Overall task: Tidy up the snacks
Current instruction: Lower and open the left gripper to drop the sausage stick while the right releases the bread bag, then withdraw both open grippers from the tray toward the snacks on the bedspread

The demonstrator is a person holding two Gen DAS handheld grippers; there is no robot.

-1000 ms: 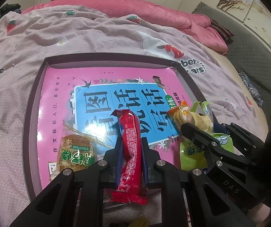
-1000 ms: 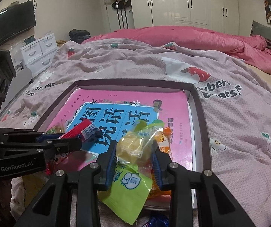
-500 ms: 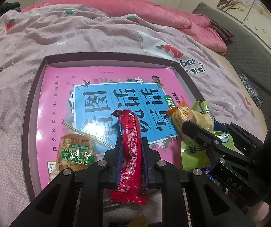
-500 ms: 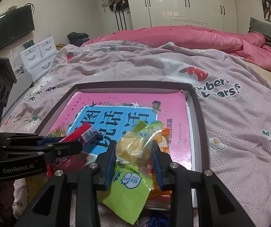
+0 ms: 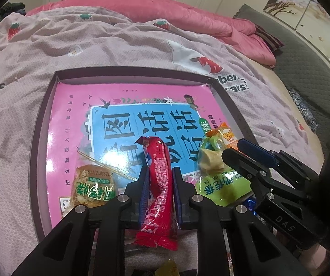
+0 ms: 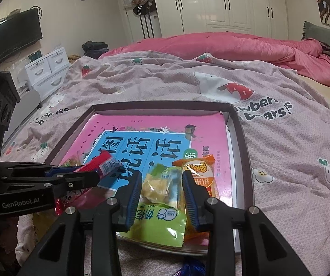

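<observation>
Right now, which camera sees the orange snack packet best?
The right wrist view. There the orange snack packet shows its whole front with the printing, lying in the tray beside the right claw. The left wrist view shows only its top corner, poking out behind the green packet.

Red snack stick (image 5: 159,172), green-and-yellow packet (image 6: 159,203), orange packet (image 6: 199,172), strawberry-print pink bedspread (image 6: 165,85).
</observation>
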